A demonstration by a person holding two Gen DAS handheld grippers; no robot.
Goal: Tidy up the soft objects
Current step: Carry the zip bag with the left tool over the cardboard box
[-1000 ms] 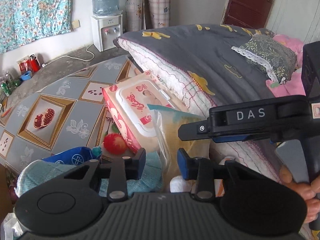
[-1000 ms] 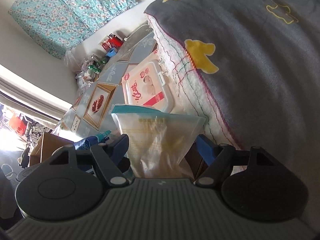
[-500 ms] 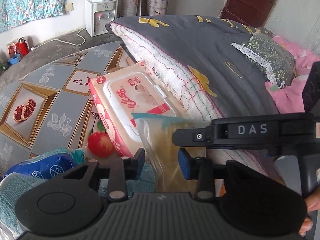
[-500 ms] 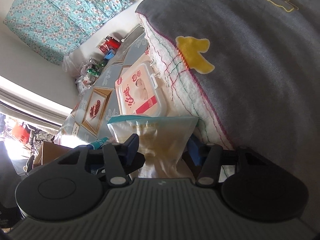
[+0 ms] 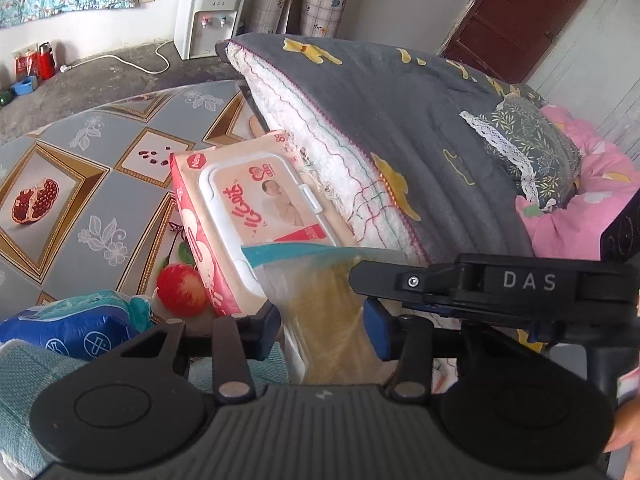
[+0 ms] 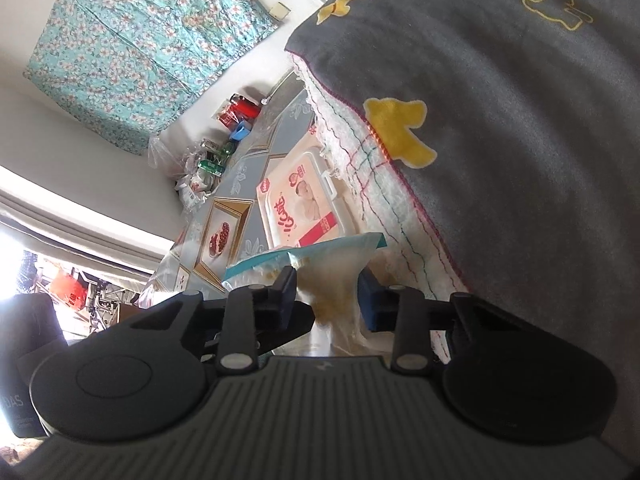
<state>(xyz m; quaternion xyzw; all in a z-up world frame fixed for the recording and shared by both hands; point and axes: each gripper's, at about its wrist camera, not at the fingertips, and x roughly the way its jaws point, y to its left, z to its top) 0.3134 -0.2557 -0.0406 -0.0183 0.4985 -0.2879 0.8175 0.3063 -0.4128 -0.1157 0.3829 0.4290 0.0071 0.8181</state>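
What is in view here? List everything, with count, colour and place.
zip bag: 1, clear with a teal strip, between both grippers' pads
wipes pack: 1, pink and white, on the table against the quilt
quilt: 1, grey with yellow figures, right of the pack
cushion: 1, dark floral with lace, on the quilt
bedding: pink, far right
packet: 1, blue, lower left
table cover: 1, grey and gold, fruit prints
water dispenser: 1, white, by the wall
curtain: 1, teal floral, on the wall
left gripper: black, blue pads, jaws just closing on the bag
right gripper: same, jaws just closing on the bag
hand: 1, right edge
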